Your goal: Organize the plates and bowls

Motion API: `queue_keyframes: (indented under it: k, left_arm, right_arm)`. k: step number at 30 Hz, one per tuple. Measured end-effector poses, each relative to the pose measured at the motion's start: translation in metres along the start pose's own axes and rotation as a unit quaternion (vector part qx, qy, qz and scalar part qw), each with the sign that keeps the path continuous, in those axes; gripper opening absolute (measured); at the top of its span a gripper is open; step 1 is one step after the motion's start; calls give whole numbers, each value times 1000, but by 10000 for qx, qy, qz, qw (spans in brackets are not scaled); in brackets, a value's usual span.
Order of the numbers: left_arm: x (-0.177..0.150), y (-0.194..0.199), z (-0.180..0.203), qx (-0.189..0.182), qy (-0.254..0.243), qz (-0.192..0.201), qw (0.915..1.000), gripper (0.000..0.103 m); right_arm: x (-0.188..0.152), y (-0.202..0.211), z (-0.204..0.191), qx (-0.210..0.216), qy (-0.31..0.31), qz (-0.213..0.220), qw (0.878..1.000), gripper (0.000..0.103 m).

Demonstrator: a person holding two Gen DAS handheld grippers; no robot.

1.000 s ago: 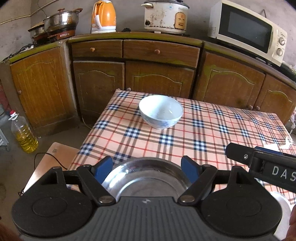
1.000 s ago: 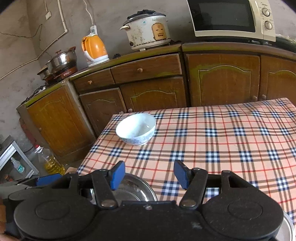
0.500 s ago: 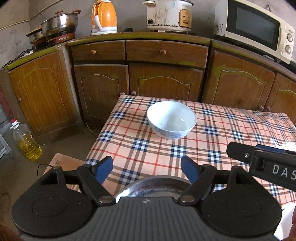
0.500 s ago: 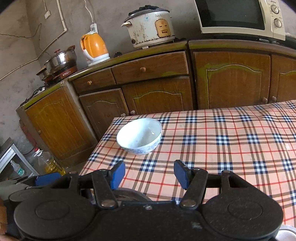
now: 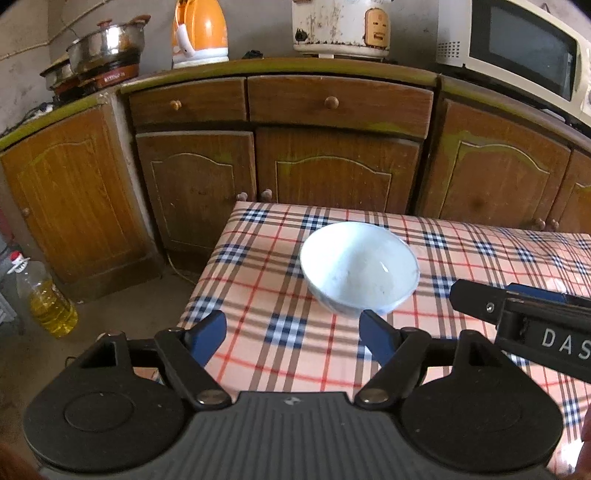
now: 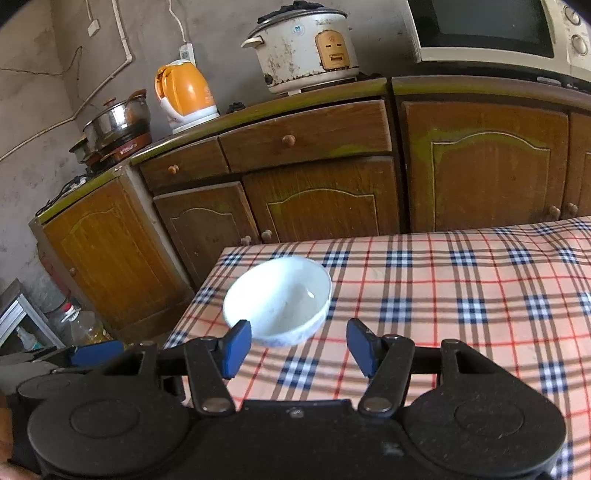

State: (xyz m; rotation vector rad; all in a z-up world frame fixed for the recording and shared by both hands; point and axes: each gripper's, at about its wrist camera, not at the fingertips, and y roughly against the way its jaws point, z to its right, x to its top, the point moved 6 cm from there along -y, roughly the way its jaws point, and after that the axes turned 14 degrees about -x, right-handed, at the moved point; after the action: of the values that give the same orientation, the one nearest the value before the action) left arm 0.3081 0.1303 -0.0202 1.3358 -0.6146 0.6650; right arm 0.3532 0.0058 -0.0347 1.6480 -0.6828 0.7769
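A white bowl (image 5: 359,268) with a faint blue pattern stands upright on the plaid tablecloth (image 5: 280,332) near the table's far left corner. My left gripper (image 5: 293,334) is open, empty, just short of the bowl, which sits ahead and slightly right of its gap. In the right wrist view the same bowl (image 6: 277,300) lies just beyond my right gripper (image 6: 299,345), also open and empty, its left finger in front of the bowl's near side. The right gripper's body (image 5: 524,321) shows at the left view's right edge.
Brown wooden cabinets (image 5: 332,173) run behind the table, carrying an orange kettle (image 5: 199,33), a rice cooker (image 5: 341,26), a microwave (image 5: 517,55) and steel pots (image 5: 105,50). A bottle of yellow oil (image 5: 46,299) stands on the floor at the left.
Both grippers have moved forward over the table toward the bowl. The steel plate that lay beneath them has dropped out of view. The bowl itself has stayed put.
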Motion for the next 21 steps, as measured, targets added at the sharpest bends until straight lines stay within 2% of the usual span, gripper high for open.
queue_keyframes:
  k: [10, 16, 19, 21]
  left_arm:
    - [19, -59, -13, 45, 56, -201, 9998, 79]
    - [23, -90, -24, -18, 228, -328, 9992, 73]
    - [24, -102, -25, -7, 134, -359, 9993, 72]
    - [25, -111, -26, 4, 90, -409, 9991, 66]
  right_arm:
    - [5, -72, 7, -245, -7, -345, 9991, 70]
    - [8, -106, 9, -253, -8, -462, 9986, 70]
    - [7, -121, 6, -184, -42, -542, 9984, 70]
    - [6, -132, 4, -165, -129, -641, 9977, 70]
